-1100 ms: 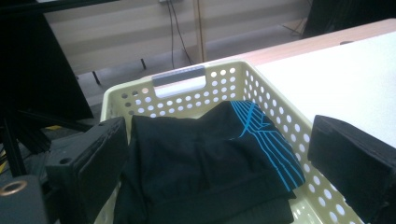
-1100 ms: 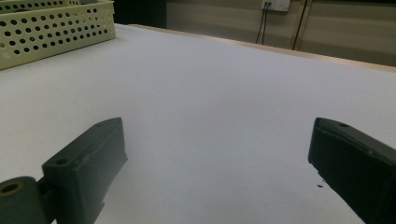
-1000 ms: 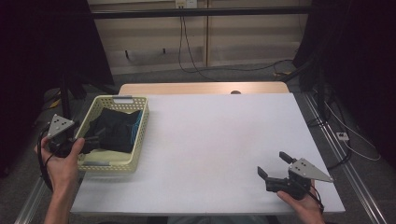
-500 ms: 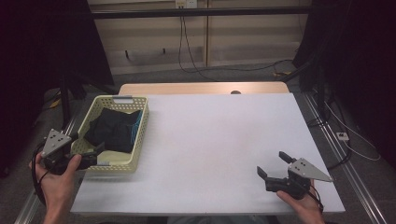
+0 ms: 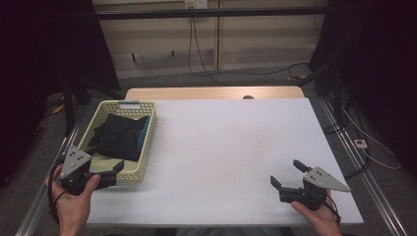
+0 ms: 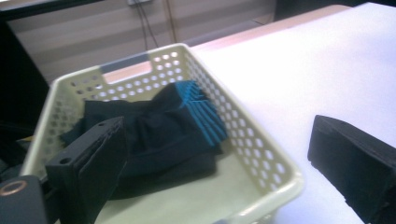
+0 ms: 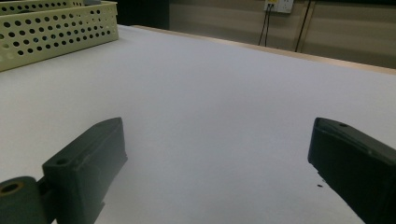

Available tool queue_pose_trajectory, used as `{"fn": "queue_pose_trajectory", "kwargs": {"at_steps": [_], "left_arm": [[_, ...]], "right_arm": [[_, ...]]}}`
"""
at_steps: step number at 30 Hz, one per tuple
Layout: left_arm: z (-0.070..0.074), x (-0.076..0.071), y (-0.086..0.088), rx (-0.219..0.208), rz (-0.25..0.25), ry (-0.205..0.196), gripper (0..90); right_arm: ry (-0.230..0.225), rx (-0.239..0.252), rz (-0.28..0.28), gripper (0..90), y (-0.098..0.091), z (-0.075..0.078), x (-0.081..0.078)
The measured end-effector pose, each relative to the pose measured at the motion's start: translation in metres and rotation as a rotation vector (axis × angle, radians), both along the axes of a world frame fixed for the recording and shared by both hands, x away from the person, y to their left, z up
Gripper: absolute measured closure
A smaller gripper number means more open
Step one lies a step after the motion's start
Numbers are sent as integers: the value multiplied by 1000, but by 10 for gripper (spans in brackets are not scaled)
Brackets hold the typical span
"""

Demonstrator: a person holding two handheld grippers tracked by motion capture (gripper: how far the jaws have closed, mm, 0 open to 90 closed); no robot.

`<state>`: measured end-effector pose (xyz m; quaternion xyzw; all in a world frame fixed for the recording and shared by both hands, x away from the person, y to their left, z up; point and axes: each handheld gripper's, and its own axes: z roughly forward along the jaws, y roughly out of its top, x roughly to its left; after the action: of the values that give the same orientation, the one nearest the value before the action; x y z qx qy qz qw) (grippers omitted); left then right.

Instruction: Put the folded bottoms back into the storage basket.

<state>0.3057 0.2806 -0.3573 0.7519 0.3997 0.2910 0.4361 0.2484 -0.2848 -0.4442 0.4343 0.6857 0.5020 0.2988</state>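
Two pairs of tongs show in the high view, both released and holding nothing. The left tongs [image 5: 114, 172] sit at the near end of a pale yellow basket [image 5: 150, 142] on the left of the white surface [image 5: 226, 147], and a dark folded cloth [image 5: 118, 137] with a blue edge lies inside, just ahead of them. The basket's long axis runs away from the person, and the cloth lies along it. The right tongs [image 5: 287, 178] hover over the near right corner, well apart from the basket, so the left hand [image 5: 74, 201] is clearly nearer. Beyond the surface are a wooden edge, a panelled wall with hanging cables, and dark curtains at the sides.

From the left gripper view, the cloth [image 6: 154, 126] lies between the spread jaws, ahead and slightly below, inside the basket [image 6: 261, 154] wall.

From the right gripper view, wide-spread jaws frame bare surface [image 7: 224, 93], with the basket [image 7: 56, 28] far off at upper left.
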Motion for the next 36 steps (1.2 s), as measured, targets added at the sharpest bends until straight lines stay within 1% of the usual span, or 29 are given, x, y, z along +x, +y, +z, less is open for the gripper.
{"fn": "queue_pose_trajectory", "kwargs": {"at_steps": [1,3,5,6,7,10,11,12,14,16,18,19,21,24,27,28,29,31,33,35,36], "left_arm": [[-1,0,-3,-1,-5,4,52],[-5,1,-12,-5,-8,-1,51],[-10,4,-23,4,-42,20,48],[-11,5,-27,7,-63,21,44],[-12,5,-32,0,-68,18,44],[-11,9,-42,-11,-95,13,44],[-10,9,-45,-6,-99,11,44],[-9,10,-48,-10,-101,6,44],[-7,10,-55,-11,-115,9,45],[-6,12,-61,-8,-130,10,44],[-7,13,-67,10,-134,3,45],[-9,14,-69,10,-142,9,45],[-13,16,-73,-16,-156,29,46],[-19,17,-82,10,-169,29,48],[-23,21,-91,-27,-197,34,49],[-24,23,-93,-35,-202,43,50],[-25,26,-96,-26,-202,52,50],[-28,28,-101,-11,-211,56,50],[-32,29,-106,-8,-229,71,49],[-37,28,-111,-36,-247,84,50],[-41,28,-113,-36,-253,88,49]], "right_arm": [[0,-1,0,39,0,0,0],[0,-1,2,39,0,0,0],[0,-1,3,39,0,0,0],[0,-4,3,39,0,0,0],[2,-2,4,39,0,0,0],[3,-4,7,39,1,-1,1],[3,-3,8,39,1,-1,0],[3,-3,9,39,1,0,0],[2,-3,9,39,1,0,0],[2,-1,11,39,1,0,0],[2,-2,11,39,1,0,0],[2,-2,12,39,1,0,0],[2,-3,13,39,1,0,0],[3,1,15,39,1,-1,1],[6,-2,15,39,1,-1,2],[6,-2,16,40,2,-1,2],[5,-3,17,40,2,-1,2],[3,-3,17,40,2,-1,1],[5,-1,16,40,2,-1,1],[5,0,15,40,1,-1,1],[5,0,15,40,1,-1,2]]}}
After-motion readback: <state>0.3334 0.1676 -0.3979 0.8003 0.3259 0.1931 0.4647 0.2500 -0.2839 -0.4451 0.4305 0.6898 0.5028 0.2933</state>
